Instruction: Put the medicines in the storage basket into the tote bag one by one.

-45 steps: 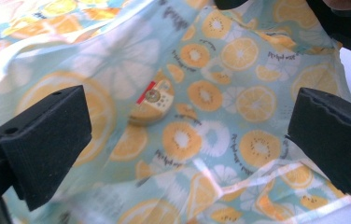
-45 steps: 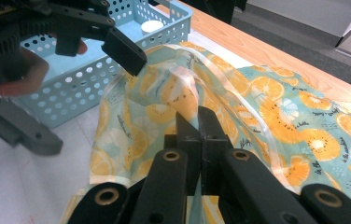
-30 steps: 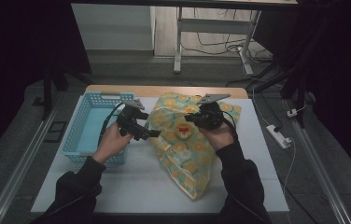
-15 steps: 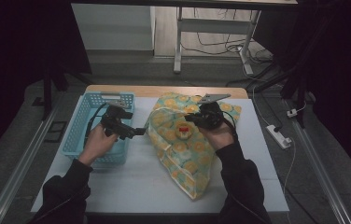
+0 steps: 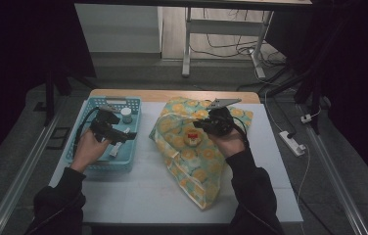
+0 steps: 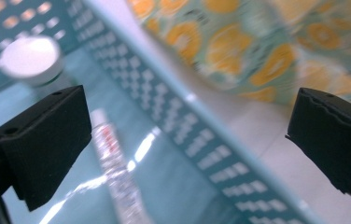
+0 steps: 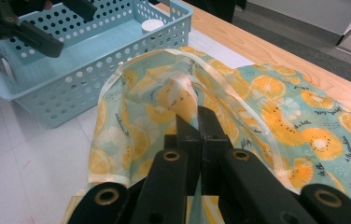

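From above, we see our left tongs point(image 5: 123, 137) held over the blue basket point(image 5: 74, 159) on the worktop point(image 5: 148, 196), and our right tongs point(image 5: 202, 125) on the orange-print bag point(image 5: 192, 161) beside it. Along the left tongs, the jaws gape empty above a tube point(image 6: 113, 172) and a white-capped jar point(image 6: 31, 58). Along the right tongs point(image 7: 197, 122), the jaws pinch the bag's rim, lifting it.

White table top point(image 5: 143, 196) stretching wide, with a bare wooden strip point(image 5: 172, 95) along its far edge. Down on the floor to the right, a white power strip point(image 5: 293, 143) lies near the table. Farther back stands a grey metal stand point(image 5: 187, 44), with loose cables point(image 5: 231, 49) just right of it. A metal rail point(image 5: 20, 161) runs down the left.
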Demonstrator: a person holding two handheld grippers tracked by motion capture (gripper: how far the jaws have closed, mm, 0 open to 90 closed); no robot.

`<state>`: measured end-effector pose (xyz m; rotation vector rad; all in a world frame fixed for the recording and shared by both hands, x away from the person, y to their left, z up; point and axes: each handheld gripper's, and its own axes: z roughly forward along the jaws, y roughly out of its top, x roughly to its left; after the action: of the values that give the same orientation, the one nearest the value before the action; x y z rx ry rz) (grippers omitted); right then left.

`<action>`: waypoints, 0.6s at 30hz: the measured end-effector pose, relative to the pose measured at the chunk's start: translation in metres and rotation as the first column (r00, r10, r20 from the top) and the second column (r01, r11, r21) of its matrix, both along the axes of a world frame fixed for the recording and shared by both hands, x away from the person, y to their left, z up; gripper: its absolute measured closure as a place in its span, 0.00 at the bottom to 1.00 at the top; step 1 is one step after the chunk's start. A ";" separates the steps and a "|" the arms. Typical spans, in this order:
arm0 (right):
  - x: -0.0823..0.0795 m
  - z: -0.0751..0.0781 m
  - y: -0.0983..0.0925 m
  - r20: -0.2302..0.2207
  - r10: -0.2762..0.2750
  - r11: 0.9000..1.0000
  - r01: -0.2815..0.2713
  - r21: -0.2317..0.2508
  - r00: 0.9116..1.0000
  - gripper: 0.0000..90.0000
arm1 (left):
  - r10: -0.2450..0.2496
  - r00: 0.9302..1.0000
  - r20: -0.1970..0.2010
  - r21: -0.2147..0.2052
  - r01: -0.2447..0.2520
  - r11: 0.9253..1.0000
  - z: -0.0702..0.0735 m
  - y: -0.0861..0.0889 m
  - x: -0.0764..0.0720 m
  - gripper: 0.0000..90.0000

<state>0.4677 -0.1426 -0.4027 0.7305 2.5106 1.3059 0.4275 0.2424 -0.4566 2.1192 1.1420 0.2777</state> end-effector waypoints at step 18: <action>0.000 -0.001 0.001 -0.005 0.004 1.000 -0.004 -0.006 1.000 1.00 | 0.053 0.981 -0.187 0.125 -0.030 0.992 -0.045 0.017 0.026 0.00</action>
<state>0.4676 -0.1411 -0.4038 0.7290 2.5197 1.2994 0.4533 0.2596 -0.5020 2.2691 1.3101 0.1698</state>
